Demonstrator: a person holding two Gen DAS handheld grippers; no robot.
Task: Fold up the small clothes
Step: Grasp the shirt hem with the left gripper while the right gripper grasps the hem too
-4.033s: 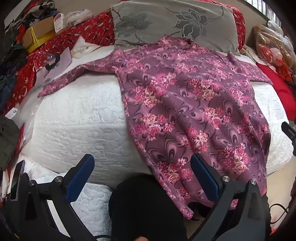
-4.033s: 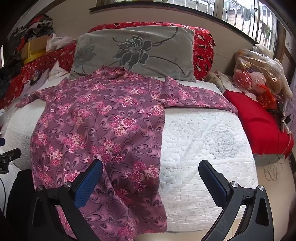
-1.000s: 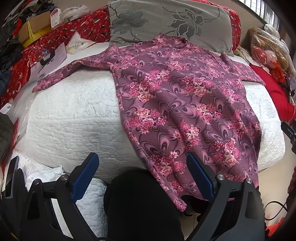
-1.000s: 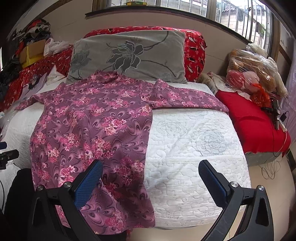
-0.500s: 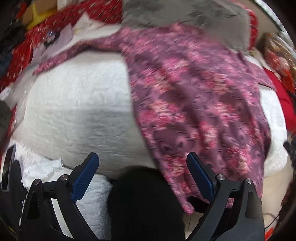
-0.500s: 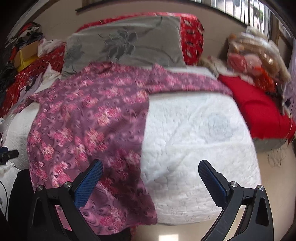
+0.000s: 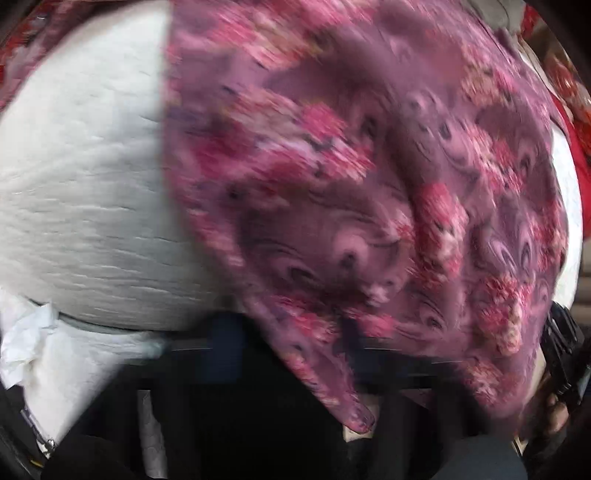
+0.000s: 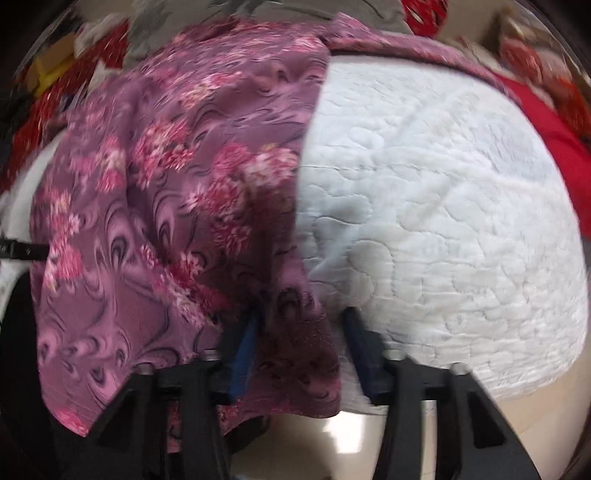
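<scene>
A purple dress with pink flowers [image 7: 369, 166] lies spread on a white quilted bed [image 7: 81, 177] and hangs over its near edge. In the blurred left wrist view the cloth fills the frame and drapes over my left gripper [image 7: 295, 343]; its fingers show only as dark smears, so their state is unclear. In the right wrist view the dress [image 8: 166, 184] hangs at the left, and my right gripper [image 8: 299, 350] has its blue fingers [image 8: 242, 354] partly closed around the hem's right corner, with a gap still showing.
The white quilt [image 8: 443, 203] covers the bed's right half. A red cushion [image 8: 546, 122] lies at the far right. A grey pillow [image 8: 229, 14] sits at the head. Crumpled white paper [image 7: 26, 339] lies low left. Pale floor [image 8: 351, 443] shows below the bed edge.
Both grippers have plunged forward and down to the dress hem at the bed's edge. The right jaws have narrowed around the hem corner. The cloth now covers the left gripper.
</scene>
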